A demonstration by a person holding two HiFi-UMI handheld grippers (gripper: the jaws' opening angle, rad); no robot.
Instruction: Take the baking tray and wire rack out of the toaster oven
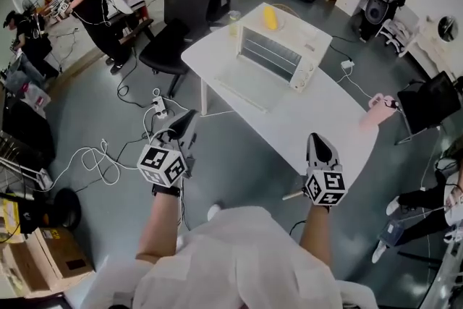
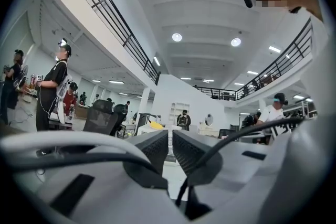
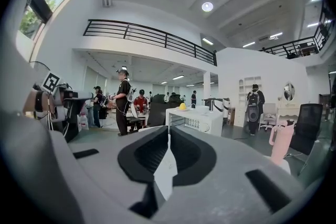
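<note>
Grippers both empty, held short of the toaster oven

Head view: left gripper and right gripper are held out level, both pointing toward the toaster oven. Both sit well on the near side of it. The left is off the near corner of the white table that carries the oven; the right is over the table's near edge. The oven door is folded down onto the tabletop toward the person. Bars of the wire rack show inside the open mouth; the baking tray cannot be made out. A yellow object lies on the oven's roof.

Left gripper view: left gripper jaws nearly together, only a thin slit, nothing between. The yellow object peeks just over the left jaw.

Right gripper view: right gripper jaw tips meet, nothing in them. The toaster oven stands straight ahead, well apart, with the yellow object on top
</note>
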